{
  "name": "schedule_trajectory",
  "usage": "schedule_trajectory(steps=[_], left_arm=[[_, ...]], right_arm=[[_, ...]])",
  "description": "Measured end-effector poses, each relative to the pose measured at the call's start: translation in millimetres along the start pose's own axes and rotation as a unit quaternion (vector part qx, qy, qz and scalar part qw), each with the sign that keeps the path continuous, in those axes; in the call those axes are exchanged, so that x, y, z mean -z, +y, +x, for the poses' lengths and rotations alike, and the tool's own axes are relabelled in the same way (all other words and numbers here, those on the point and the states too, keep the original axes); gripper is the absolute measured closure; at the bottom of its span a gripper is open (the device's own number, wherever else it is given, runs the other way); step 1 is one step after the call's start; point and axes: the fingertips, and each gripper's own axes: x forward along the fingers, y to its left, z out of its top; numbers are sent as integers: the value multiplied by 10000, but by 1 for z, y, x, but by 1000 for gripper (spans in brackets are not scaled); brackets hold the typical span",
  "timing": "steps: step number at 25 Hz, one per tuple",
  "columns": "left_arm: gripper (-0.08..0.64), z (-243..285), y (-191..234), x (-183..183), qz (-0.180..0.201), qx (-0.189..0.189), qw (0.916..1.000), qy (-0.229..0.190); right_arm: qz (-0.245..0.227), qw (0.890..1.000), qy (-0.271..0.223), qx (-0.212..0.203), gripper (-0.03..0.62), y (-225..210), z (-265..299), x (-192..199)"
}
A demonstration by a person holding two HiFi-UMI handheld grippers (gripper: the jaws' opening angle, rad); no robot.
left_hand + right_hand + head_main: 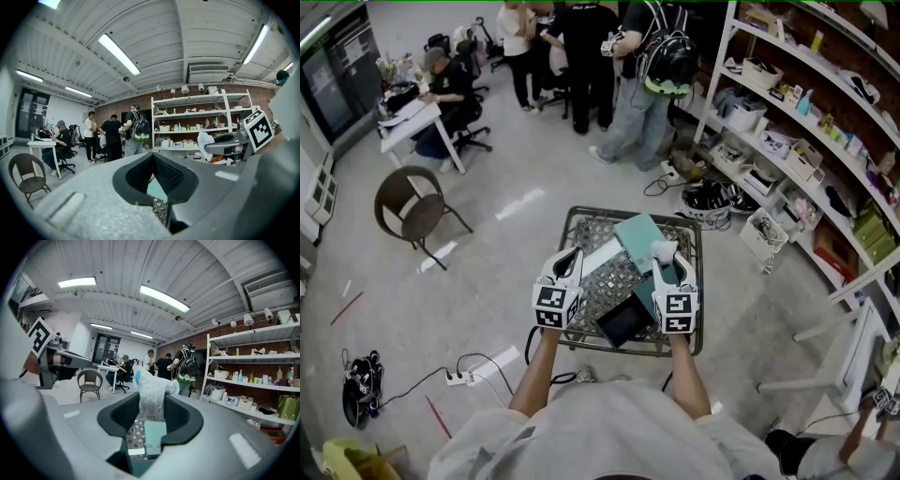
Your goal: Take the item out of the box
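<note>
The right claw (pixel 152 397) is clamped on a white, crinkly plastic bag (pixel 664 249). Its 2 pads pinch the bag, which puffs out past the tips. The bag is up in the air, clear of the teal box (pixel 636 230) and just on the near side of it. The left claw (pixel 151 155) holds nothing; its tips seem to meet, though the angle is poor. It hangs left of the teal box, over the patterned desk (pixel 622 274). A black tray (pixel 625 321) lies nearer than the teal box, at the desk's edge.

The item looks to be out already, so the job now is probably a clean set-down. Hold the squeeze firm, since thin plastic slips and sags. Carry the bag level to a bare patch left of the teal box, and only then let the pads part.

No brand or wording can be read on the bag or the box. The only marks are the black-and-white squares on each claw's cube (pixel 678 312).
</note>
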Motion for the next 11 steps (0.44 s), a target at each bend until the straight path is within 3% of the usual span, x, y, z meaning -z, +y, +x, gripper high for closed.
schedule_trajectory(steps=[11], left_arm=[[555, 5, 1, 0, 5, 43, 10000, -3]], right_arm=[[-79, 10000, 31, -20, 446, 1, 4, -1]])
